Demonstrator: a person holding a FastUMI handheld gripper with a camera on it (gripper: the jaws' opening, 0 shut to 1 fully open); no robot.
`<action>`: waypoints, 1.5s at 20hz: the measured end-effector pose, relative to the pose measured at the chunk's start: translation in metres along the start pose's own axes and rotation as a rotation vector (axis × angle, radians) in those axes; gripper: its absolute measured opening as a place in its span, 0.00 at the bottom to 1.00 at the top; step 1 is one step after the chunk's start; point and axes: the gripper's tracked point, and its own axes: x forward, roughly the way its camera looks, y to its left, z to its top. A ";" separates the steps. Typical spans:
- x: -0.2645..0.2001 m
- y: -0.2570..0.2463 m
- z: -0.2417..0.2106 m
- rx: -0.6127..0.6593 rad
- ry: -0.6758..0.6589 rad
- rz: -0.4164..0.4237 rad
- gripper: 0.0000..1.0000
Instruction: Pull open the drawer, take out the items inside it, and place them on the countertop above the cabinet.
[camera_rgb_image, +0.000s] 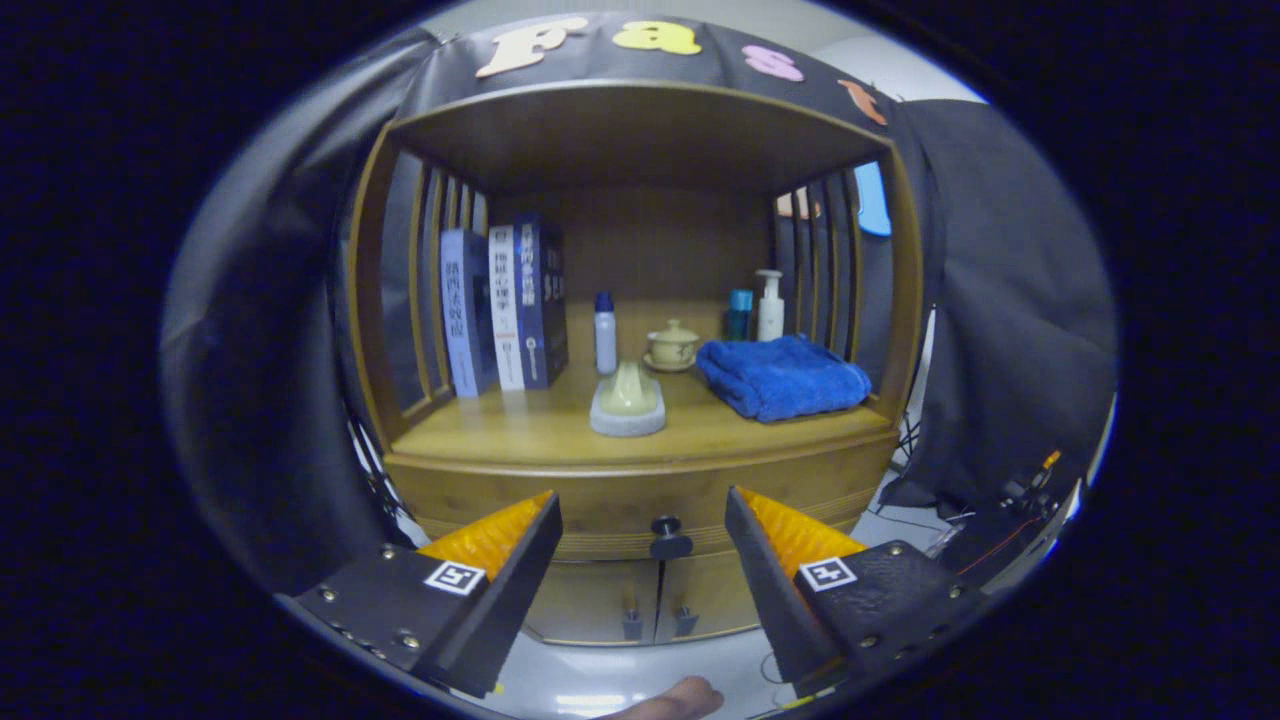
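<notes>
Wood fills the space ahead of the gripper (643, 520), whose fingers stand spread wide apart with nothing between them but air. Just beyond the fingertips, centred in the gap, sits the dark round knob (670, 537) on the drawer (640, 500), and the drawer front lies flush with the cabinet (420, 480), so it is shut. Below it two small door handles (657, 622) show on the lower doors.

Above the drawer, the countertop (520, 425) carries a pale object on a grey base (628, 400), a folded blue towel (782, 376), a lidded cup on a saucer (672, 346), a small bottle with a blue cap (605, 332), a pump bottle (769, 305) and a row of books (505, 310).

A shut drawer fits two stages (its inside is hidden): either its contents are yet to come out, or some of what stands on the countertop came from it and it was closed again. I cannot tell which.

A fingertip (680, 697) shows beneath the gripper.
</notes>
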 end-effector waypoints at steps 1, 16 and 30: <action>-0.012 0.000 0.006 0.000 -0.006 0.009 0.99; -0.096 -0.028 0.021 -0.008 -0.040 0.009 0.99; -0.071 -0.013 -0.009 -0.079 -0.017 0.009 0.99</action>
